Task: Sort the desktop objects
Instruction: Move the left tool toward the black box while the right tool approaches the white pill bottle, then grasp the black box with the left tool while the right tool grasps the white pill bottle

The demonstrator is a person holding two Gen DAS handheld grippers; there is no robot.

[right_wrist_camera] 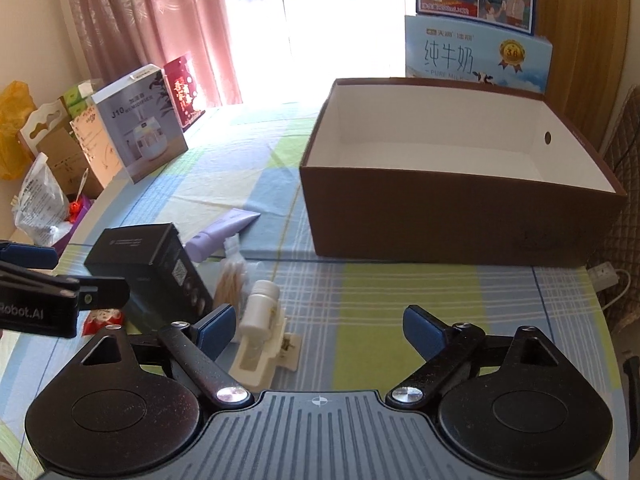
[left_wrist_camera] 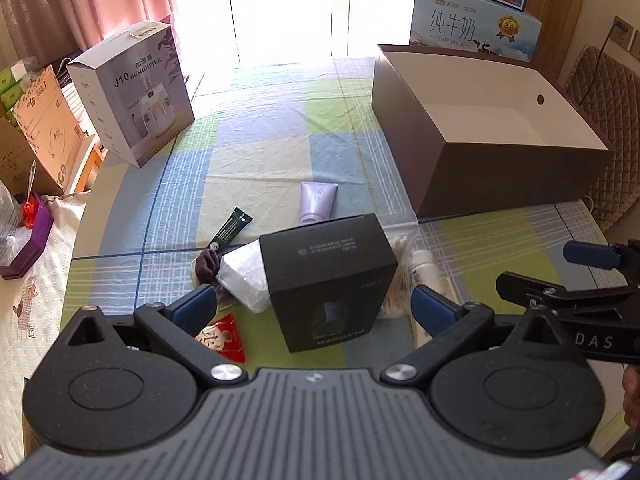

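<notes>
Checked tablecloth (left_wrist_camera: 256, 128) carries a black box (left_wrist_camera: 328, 280) between the spread left hand-held gripper (left_wrist_camera: 314, 306).

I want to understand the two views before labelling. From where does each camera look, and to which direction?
Left wrist: sits behind the open left gripper, looking forward over the black cardboard box; the right gripper and a bit of hand show at right.
Right wrist: sits behind the open right gripper, facing the large brown open box; the left gripper enters at left.
Shared: both boxes, the lilac tube, the checked tablecloth.
</notes>
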